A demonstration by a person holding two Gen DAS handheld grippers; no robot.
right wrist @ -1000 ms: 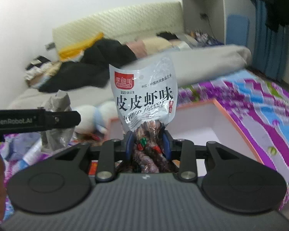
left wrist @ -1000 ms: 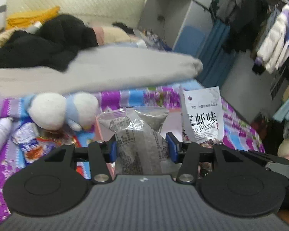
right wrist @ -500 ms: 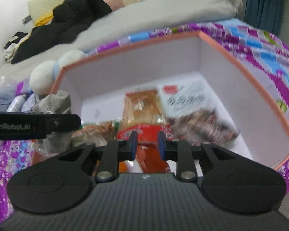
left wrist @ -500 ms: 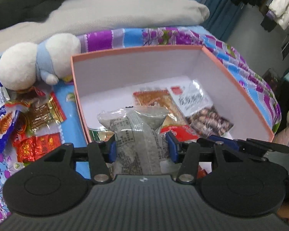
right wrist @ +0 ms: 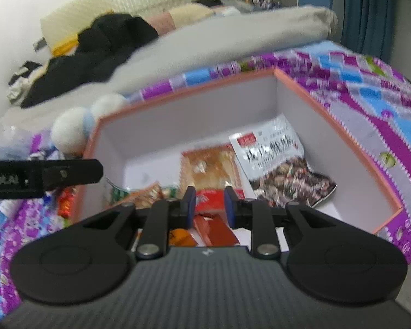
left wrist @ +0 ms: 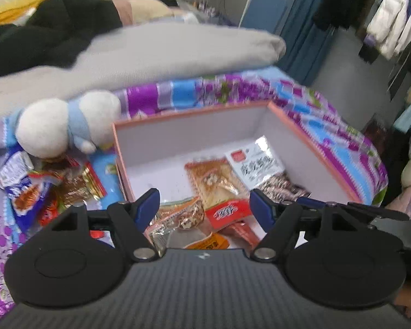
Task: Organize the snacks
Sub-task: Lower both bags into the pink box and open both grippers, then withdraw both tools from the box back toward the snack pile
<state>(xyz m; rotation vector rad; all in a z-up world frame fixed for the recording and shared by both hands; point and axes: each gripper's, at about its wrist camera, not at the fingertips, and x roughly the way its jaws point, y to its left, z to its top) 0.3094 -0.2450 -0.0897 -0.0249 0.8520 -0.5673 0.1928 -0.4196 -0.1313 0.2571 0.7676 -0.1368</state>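
From the left wrist view, I have the left gripper [left wrist: 205, 205] tipped down over the near edge of the orange-rimmed box [left wrist: 315, 139], which sits on the patterned bedspread [left wrist: 301, 93]. Its fingers [left wrist: 149, 201] are opening and stand wide, with nothing pinched between them; the packets I see in the gap lie below, on the box floor. Inside the box are an orange packet [left wrist: 213, 178], a red-labelled packet [left wrist: 227, 212], a clear crinkled packet [left wrist: 178, 219] and the white shrimp-flavour bag [left wrist: 257, 168] toward the right wall. I judge this to be the release end of a drop-off. More loose snacks [left wrist: 41, 192] wait on the bedspread to the left of the box, in front of a plush toy [left wrist: 65, 126].

From the right wrist view, the right gripper [right wrist: 209, 201] hangs over the same box [right wrist: 339, 128], its fingers [right wrist: 189, 200] set narrow and empty, the red packet [right wrist: 213, 196] visible beyond the gap, not in it. The white bag [right wrist: 271, 150] lies against the right side of the box floor. The left gripper's arm [right wrist: 41, 175] crosses the frame's left edge.

Next, I reckon I should lift both clear of the box wall, swing left to the loose pile, and open the right fingers before reaching for a packet.
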